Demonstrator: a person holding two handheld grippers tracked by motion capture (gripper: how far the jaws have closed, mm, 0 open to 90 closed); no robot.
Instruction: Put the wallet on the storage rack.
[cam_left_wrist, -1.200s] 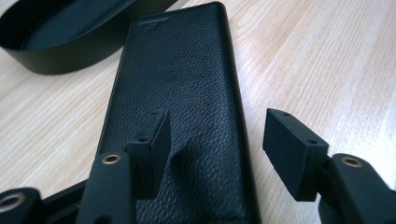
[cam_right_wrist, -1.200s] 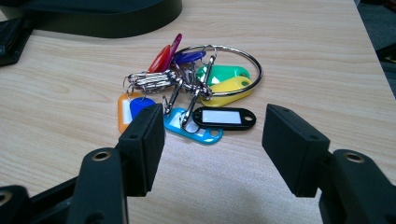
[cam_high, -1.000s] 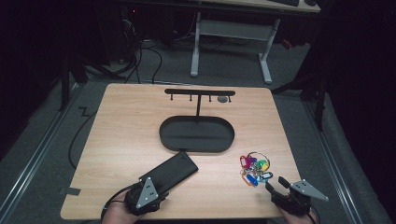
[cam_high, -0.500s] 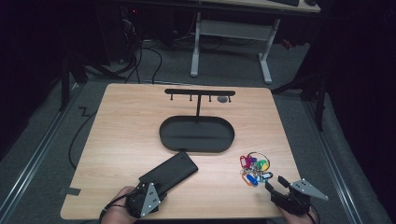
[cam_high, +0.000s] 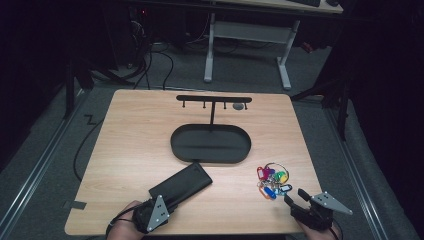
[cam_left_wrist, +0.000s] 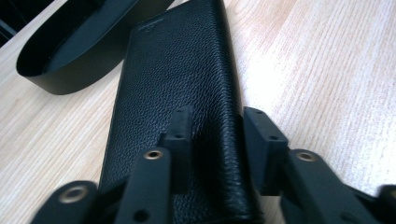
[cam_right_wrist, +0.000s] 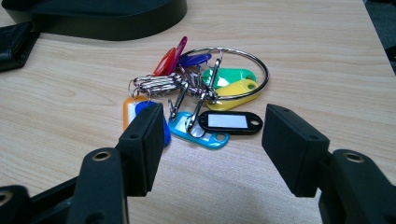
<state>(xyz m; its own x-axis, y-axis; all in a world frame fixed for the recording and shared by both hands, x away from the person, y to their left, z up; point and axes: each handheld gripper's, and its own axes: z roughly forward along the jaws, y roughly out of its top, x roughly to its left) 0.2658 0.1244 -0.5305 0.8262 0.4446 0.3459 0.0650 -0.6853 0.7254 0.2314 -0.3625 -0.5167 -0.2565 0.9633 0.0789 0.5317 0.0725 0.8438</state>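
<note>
The left tongs (cam_left_wrist: 215, 135) sit at the near end of a black leather wallet (cam_left_wrist: 180, 98), which lies flat on the wooden surface (cam_high: 135, 145) near its front edge, angled toward the black oval tray (cam_high: 210, 144). Their jaws have just been closing: one jaw rests on top of the leather, the other stands at the wallet's long edge, so a strip of the wallet lies between them. Whether the pads already press on it cannot be told from the left gripper view. In the high view the left tongs (cam_high: 159, 205) show at the wallet's near corner, with a hand behind them.

The right tongs (cam_right_wrist: 215, 140) stand apart, holding nothing, low over the surface just short of a bunch of key tags (cam_right_wrist: 201, 93) on a metal ring. The bunch lies to the right of the tray, near the front. In the high view the right tongs (cam_high: 294, 197) point at it from the front right corner. Behind the tray rises a black stand with a hook bar (cam_high: 214, 99).
</note>
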